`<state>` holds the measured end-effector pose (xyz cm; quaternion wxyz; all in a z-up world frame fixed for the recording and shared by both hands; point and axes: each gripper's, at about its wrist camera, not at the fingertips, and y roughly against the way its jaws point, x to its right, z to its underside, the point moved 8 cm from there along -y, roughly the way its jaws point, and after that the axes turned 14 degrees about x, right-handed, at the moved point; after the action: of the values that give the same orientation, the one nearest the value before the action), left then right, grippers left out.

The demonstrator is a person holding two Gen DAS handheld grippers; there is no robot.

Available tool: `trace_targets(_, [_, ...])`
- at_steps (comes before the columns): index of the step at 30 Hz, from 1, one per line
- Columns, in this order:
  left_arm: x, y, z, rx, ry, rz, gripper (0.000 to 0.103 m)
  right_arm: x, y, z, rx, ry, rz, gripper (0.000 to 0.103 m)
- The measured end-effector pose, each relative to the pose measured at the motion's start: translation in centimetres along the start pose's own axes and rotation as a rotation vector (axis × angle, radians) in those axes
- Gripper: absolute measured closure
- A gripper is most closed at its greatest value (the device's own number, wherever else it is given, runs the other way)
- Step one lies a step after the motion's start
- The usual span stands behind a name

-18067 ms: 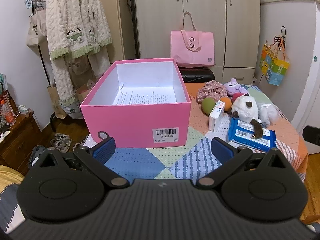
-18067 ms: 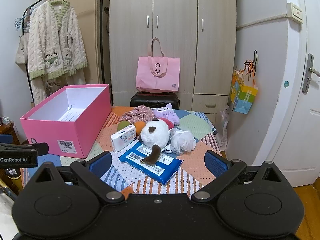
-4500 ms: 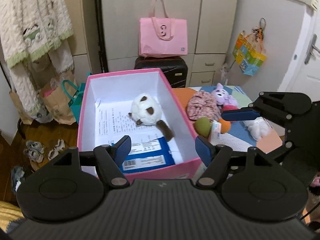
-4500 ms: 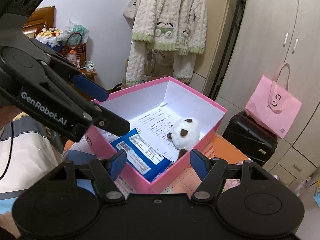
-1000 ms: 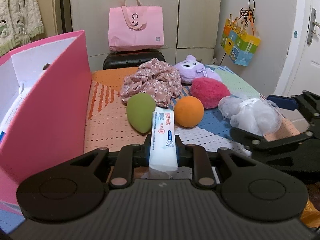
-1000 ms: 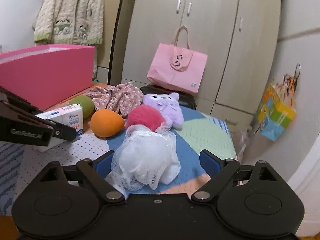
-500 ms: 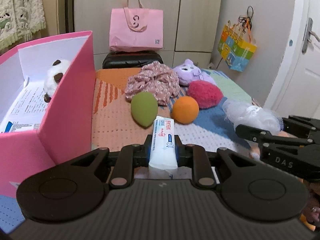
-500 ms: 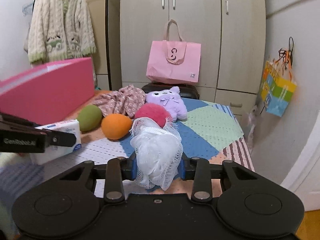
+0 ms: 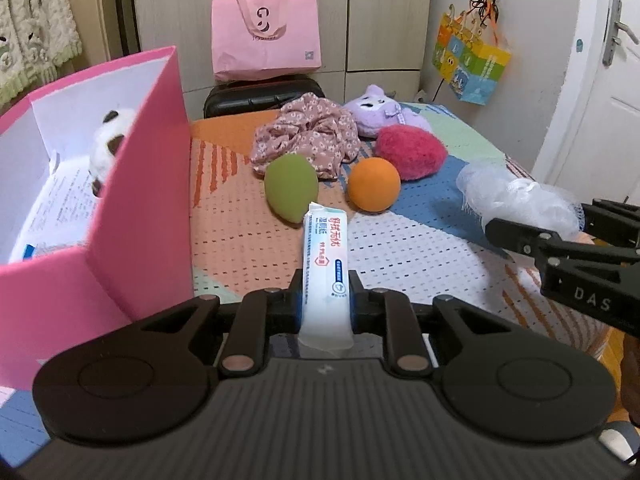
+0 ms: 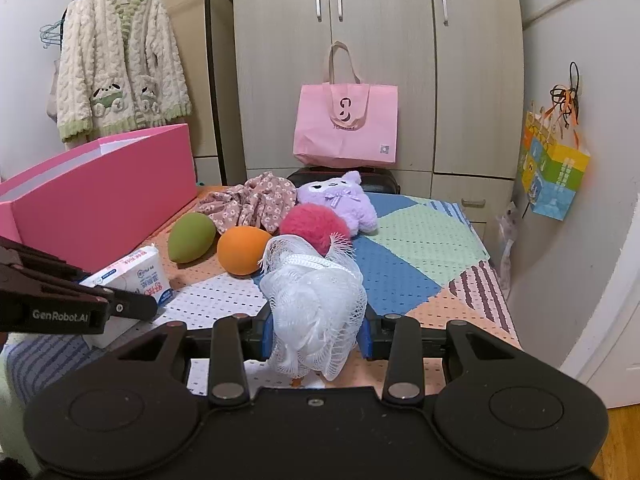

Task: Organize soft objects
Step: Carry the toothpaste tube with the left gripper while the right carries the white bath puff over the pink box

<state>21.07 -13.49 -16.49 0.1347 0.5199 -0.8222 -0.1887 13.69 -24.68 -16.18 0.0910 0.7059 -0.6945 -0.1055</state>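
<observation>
Left gripper [image 9: 325, 307] pinches the tissue pack [image 9: 326, 268] by its soft end; right gripper [image 10: 318, 330] has just closed, squashing the light, springy mesh sponge [image 10: 316, 304] mid-bundle.

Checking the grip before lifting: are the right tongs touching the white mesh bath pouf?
Touching. The right wrist view shows the right tongs pressing both sides of the white mesh bath pouf.

near mat free, far side crowded
pink box [image 9: 132, 184] walls the left; green sponge [image 9: 291, 187], orange ball [image 9: 373, 185] and floral cloth [image 9: 308, 136] block the far middle.
</observation>
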Motion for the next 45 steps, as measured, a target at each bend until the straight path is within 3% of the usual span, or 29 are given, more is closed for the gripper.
trace_targets(7, [-0.5,2.3,-0.4,-0.043,0.032,0.076,0.085,-1.3,1.9,-0.5,-0.029,-0.018,-0.097,0.060])
trace_targets(16, [-1.2,5.1,0.8,-0.101,0.070,0.107,0.085,-4.9,4.3,-2.1,-0.030,0.016,-0.260,0.060])
trace_targets(22, [-2.6,7.6,0.4,-0.137,0.167,0.175,0.085,-7.3,4.6,-2.7,-0.092,-0.019,-0.351,0.060])
trace_targets(27, [-3.7,10.3,-0.8,-0.128,0.161,0.185,0.085,-9.2,5.2,-3.8,-0.121,-0.055,-0.445,0.060])
trace_targets(32, [-4.9,13.5,-2.7,-0.054,0.118,0.135,0.085,-11.1,5.9,-5.1,-0.135,-0.043,-0.514,0.060])
trace_targets(37, [-6.6,15.6,-4.6,0.022,0.118,0.107,0.085,-13.5,6.1,-6.9,-0.088,-0.036,-0.566,0.060])
trace_targets(45, [-11.0,16.0,-6.3,0.071,0.118,0.004,0.085,-16.7,4.0,-9.9,-0.039,-0.016,-0.592,0.060])
